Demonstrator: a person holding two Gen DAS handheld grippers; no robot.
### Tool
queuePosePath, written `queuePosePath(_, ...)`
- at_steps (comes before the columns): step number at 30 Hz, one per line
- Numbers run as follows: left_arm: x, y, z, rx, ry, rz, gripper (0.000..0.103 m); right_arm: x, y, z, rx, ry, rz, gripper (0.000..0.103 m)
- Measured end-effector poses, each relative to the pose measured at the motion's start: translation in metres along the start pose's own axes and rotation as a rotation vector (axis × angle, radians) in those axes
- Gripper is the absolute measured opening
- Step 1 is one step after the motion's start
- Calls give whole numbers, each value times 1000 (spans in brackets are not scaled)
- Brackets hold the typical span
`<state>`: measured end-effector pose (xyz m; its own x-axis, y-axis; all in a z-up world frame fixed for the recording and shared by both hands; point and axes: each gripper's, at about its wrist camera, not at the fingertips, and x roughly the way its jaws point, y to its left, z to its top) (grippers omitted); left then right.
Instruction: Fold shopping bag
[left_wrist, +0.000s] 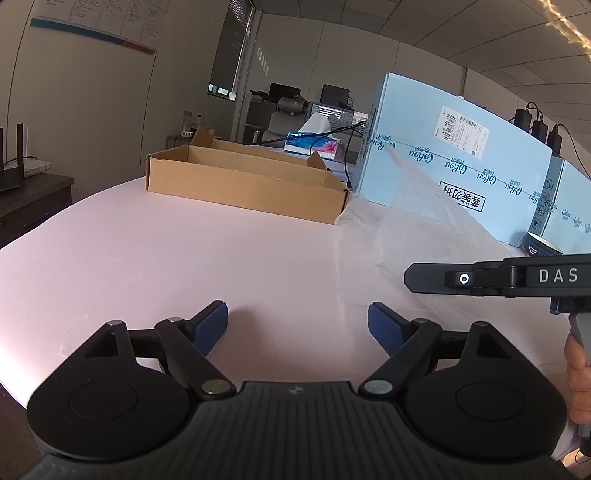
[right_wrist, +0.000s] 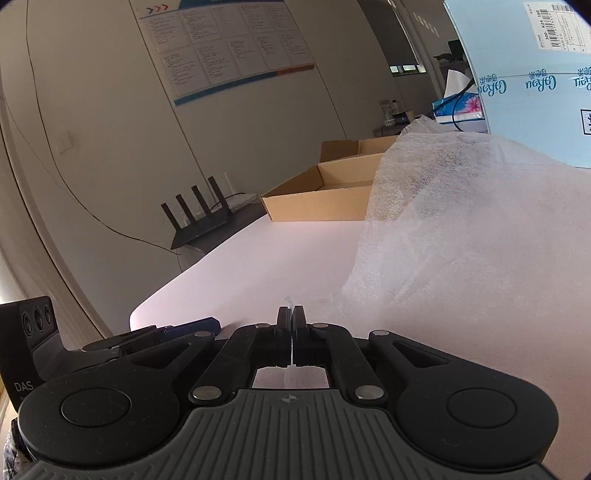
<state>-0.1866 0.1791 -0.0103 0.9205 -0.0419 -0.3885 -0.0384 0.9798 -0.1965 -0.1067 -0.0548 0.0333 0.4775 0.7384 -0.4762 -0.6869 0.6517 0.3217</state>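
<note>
The shopping bag (left_wrist: 402, 236) is thin white non-woven cloth, lying over the right part of the pink table (left_wrist: 147, 258). In the right wrist view the bag (right_wrist: 461, 229) rises in a crumpled sheet at the right. My right gripper (right_wrist: 291, 317) is shut, with a thin white edge of the bag pinched between its pads. In the left wrist view the right gripper (left_wrist: 410, 278) comes in from the right edge, just above the cloth. My left gripper (left_wrist: 297, 325) stands open over the table at the bag's left edge, nothing between its blue pads (left_wrist: 212, 325).
An open brown cardboard box (left_wrist: 243, 181) sits at the back of the table. A large light-blue carton (left_wrist: 443, 158) stands behind the bag, a tissue box (left_wrist: 312, 142) past it. A dark round object (left_wrist: 541, 247) sits by the carton. A black router (right_wrist: 195, 218) is on a side cabinet.
</note>
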Motion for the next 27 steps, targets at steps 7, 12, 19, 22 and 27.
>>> queuePosePath(7, 1, 4, 1, -1, -3, -12, 82, 11, 12, 4, -17, -19, 28, 1)
queuePosePath(12, 2, 6, 0, -3, -8, -19, 82, 20, 22, 5, -45, -12, 47, 1)
queuePosePath(19, 2, 8, 0, 6, -9, -14, 82, 22, 20, -4, -71, 35, -35, 18)
queuePosePath(22, 1, 8, 1, 13, -5, -7, 82, 13, 11, -3, -22, 16, -28, 43)
queuePosePath(27, -6, 11, 4, -41, -13, -15, 82, -46, -15, -1, 115, -67, 26, 46)
